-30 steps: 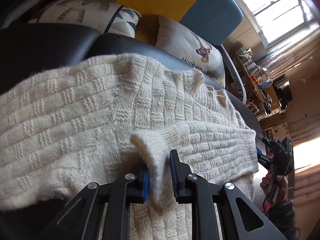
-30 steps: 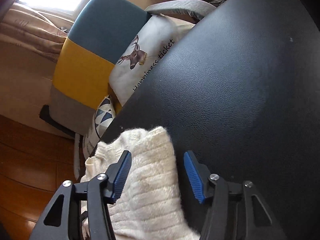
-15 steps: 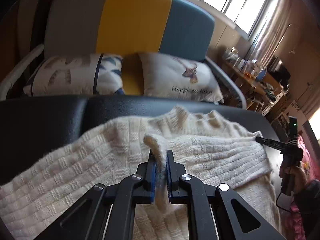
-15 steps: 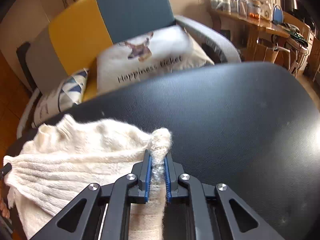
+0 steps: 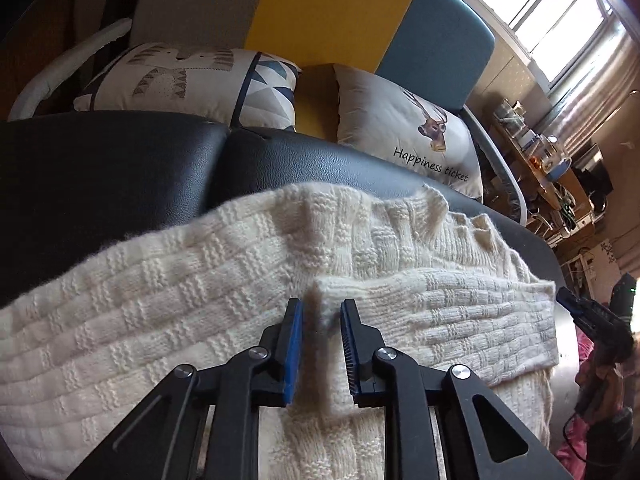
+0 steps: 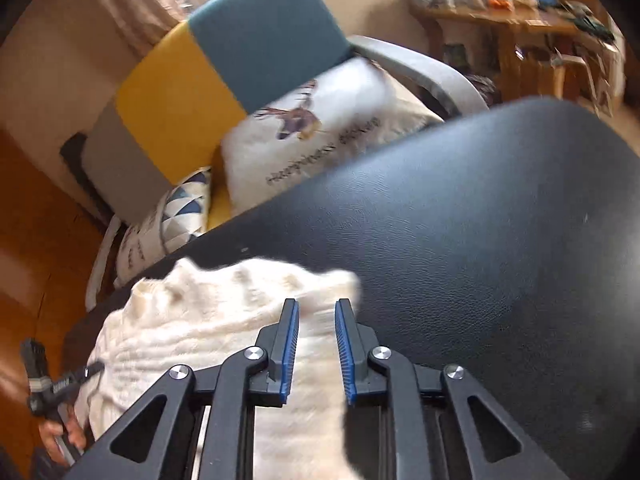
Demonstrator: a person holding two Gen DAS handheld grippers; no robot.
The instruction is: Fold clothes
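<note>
The cream basket-weave knitted sweater (image 5: pixel 224 292) covers the near part of the black padded leather surface (image 5: pixel 104 168), and a raised fold of it stands between the opening jaws of the left gripper (image 5: pixel 321 322). The right gripper (image 6: pixel 316 320), jaws opening, likewise has knit between its blue pads, at the sweater's far right edge. To the right of that edge the black leather lies bare and open (image 6: pixel 480 248). Beyond the far rim, passage is blocked by the white deer-print cushion (image 5: pixel 412 136), the triangle-patterned cushion (image 5: pixel 192 80) and the grey, yellow and teal sofa back (image 5: pixel 332 4). A cluttered wooden side table (image 6: pixel 500 16) stands further right.
</note>
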